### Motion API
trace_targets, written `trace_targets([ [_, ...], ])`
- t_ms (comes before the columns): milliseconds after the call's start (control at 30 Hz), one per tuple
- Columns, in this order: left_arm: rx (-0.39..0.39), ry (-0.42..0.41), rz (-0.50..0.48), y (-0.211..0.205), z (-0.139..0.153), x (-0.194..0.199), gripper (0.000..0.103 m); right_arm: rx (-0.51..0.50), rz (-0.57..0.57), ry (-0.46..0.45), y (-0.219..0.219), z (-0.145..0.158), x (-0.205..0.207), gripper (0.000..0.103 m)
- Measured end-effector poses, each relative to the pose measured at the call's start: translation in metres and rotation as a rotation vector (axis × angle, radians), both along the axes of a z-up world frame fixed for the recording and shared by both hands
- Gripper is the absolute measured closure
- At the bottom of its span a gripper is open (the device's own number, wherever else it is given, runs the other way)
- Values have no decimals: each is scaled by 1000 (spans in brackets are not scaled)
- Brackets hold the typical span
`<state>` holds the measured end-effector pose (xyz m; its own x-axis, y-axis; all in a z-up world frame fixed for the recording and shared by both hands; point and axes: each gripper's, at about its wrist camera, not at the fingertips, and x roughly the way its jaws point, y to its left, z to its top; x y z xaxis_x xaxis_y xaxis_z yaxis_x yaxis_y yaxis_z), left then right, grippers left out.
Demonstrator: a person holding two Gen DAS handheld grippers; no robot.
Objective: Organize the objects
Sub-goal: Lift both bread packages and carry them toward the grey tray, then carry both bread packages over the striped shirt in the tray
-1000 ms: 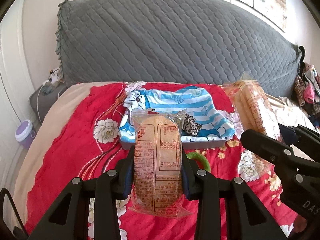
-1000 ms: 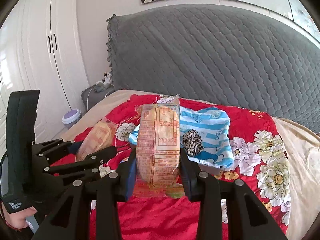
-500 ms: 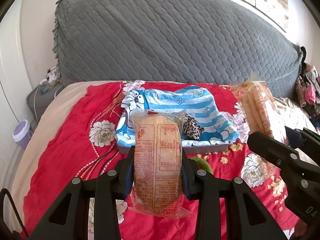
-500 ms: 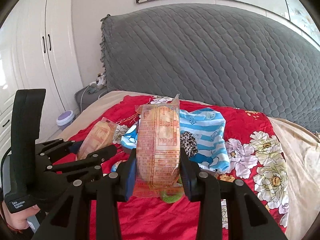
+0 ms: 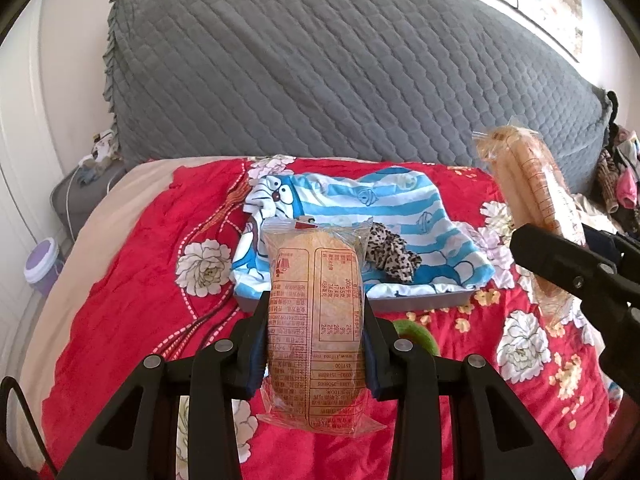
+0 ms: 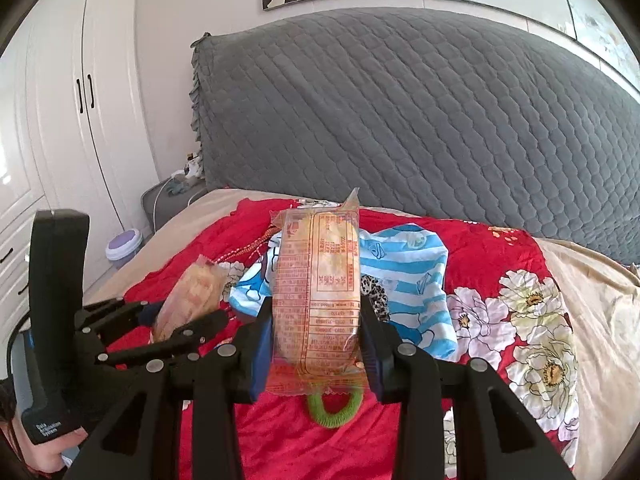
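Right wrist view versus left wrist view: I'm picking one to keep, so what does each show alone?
Right wrist only: white wardrobe doors, the hand under the left tool.
Left wrist only: heaped clothes at the right edge.
Both: two clear-wrapped bread packets, one per gripper; blue striped cartoon cloth; green ring; red floral bedspread.

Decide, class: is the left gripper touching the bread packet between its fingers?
Touching. The left wrist view shows the left gripper with both pads pressed against the sides of its bread packet, holding it off the red bedspread.
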<state>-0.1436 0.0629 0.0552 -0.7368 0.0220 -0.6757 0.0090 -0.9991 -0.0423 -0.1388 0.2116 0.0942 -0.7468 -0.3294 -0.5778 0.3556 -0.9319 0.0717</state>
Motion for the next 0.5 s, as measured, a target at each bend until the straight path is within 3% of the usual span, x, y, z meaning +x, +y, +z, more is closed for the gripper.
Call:
trace_targets([
  [500, -2, -22, 6, -2, -19, -34, 64, -28, -30, 3, 10, -9, -37, 64],
])
